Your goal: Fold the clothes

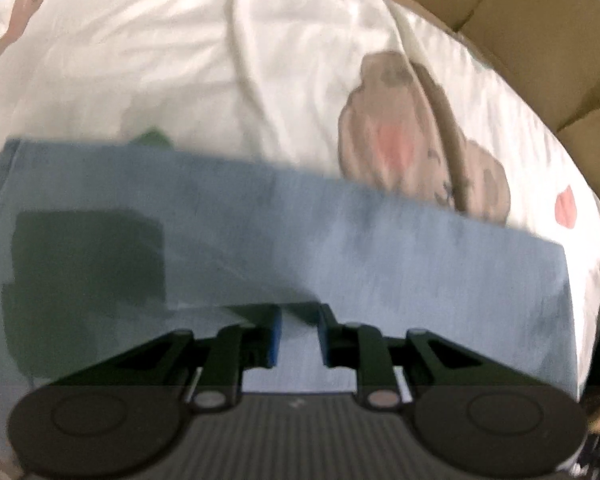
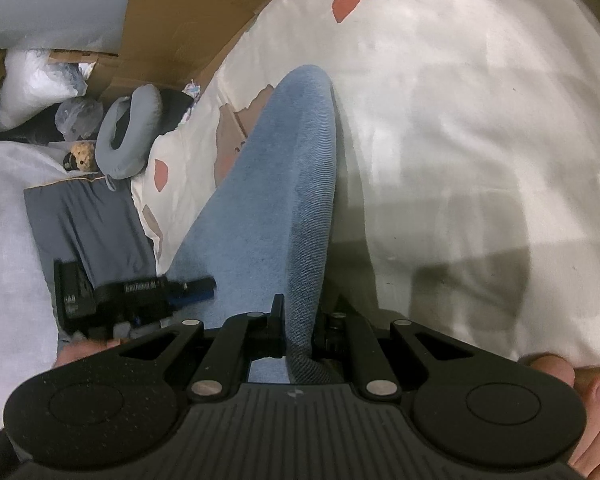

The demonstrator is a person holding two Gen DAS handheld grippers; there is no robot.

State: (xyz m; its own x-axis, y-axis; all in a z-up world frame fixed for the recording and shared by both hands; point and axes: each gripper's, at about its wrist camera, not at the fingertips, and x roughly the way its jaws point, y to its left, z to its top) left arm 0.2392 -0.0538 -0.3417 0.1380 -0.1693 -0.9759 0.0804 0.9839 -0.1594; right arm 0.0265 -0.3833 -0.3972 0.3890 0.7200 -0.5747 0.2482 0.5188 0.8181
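Note:
A light blue denim-like garment [image 1: 340, 240] lies on a white bedsheet [image 1: 180, 60] printed with brown animals; the left wrist view is blurred. My left gripper [image 1: 299, 312] points down over the garment, its blue-padded fingers apart, with cloth showing beneath the gap and nothing pinched. In the right wrist view the garment [image 2: 276, 200] rises as a rounded fold running away from me. My right gripper [image 2: 300, 308] is shut on the near end of that fold. The left gripper [image 2: 210, 284] shows at the lower left, beside the garment's left edge.
Cardboard [image 1: 540, 20] borders the sheet. At left in the right wrist view lie a grey neck pillow [image 2: 132, 132], a small teddy [image 2: 80, 158], plastic bags [image 2: 40, 80] and a dark grey cushion [image 2: 88, 224]. A thumb [image 2: 596, 392] holds the right gripper's handle.

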